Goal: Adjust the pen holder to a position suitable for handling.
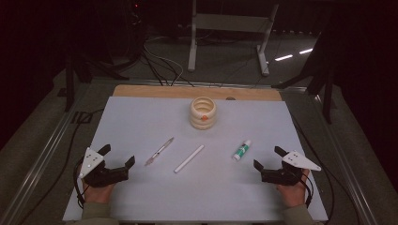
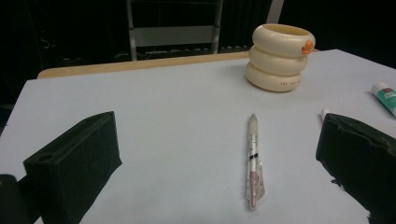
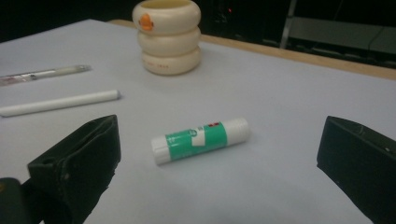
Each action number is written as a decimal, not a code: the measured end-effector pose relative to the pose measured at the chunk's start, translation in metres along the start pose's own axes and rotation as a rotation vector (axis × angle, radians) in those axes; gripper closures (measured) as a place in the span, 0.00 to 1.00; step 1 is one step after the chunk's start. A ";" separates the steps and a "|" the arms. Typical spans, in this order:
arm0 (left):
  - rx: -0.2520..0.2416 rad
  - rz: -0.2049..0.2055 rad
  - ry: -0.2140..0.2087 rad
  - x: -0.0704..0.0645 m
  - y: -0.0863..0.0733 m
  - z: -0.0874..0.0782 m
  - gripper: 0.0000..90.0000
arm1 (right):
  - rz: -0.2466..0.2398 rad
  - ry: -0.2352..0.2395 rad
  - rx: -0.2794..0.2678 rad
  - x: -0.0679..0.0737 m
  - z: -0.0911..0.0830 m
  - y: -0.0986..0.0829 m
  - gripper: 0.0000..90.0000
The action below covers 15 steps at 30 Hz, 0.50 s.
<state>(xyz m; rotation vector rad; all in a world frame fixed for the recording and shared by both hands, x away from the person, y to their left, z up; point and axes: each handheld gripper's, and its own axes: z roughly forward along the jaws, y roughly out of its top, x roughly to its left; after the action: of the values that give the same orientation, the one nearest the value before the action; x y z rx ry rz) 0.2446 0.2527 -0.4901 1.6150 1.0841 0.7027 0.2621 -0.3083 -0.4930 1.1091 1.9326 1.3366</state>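
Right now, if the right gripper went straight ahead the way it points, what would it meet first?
Most likely the glue stick, lying between the open jaws of the right gripper; depth is uncertain.

Four items on the pale grey table (image 1: pixel 141 117)

One cream ribbed ring-stacked holder (image 1: pixel 203 113), one clear pen (image 1: pixel 159 151), one white stick (image 1: pixel 189 158), one green-and-white glue stick (image 1: pixel 242 149).

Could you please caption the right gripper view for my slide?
Open right gripper faces a green-and-white glue stick lying on the table.

Dim room, grey floor (image 1: pixel 225 70) with cables (image 1: pixel 162 63), white metal frame (image 1: pixel 230 23) beyond.
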 end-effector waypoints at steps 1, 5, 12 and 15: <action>0.009 0.009 0.003 -0.001 -0.001 0.001 0.00 | -0.004 0.000 -0.012 -0.001 -0.001 0.000 0.00; 0.012 0.012 0.000 -0.001 -0.001 0.000 0.00 | 0.001 -0.007 -0.023 -0.001 -0.002 0.000 0.00; 0.015 0.000 -0.006 -0.001 0.000 0.002 0.00 | -0.007 -0.010 0.024 0.000 -0.001 -0.001 0.00; 0.016 -0.021 -0.008 -0.001 0.002 0.003 0.00 | 0.020 -0.001 0.027 -0.004 -0.004 -0.001 0.00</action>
<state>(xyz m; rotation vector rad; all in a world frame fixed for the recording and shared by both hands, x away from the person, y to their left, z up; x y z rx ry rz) 0.2478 0.2506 -0.4893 1.6165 1.1013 0.6747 0.2604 -0.3139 -0.4922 1.1448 1.9496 1.3240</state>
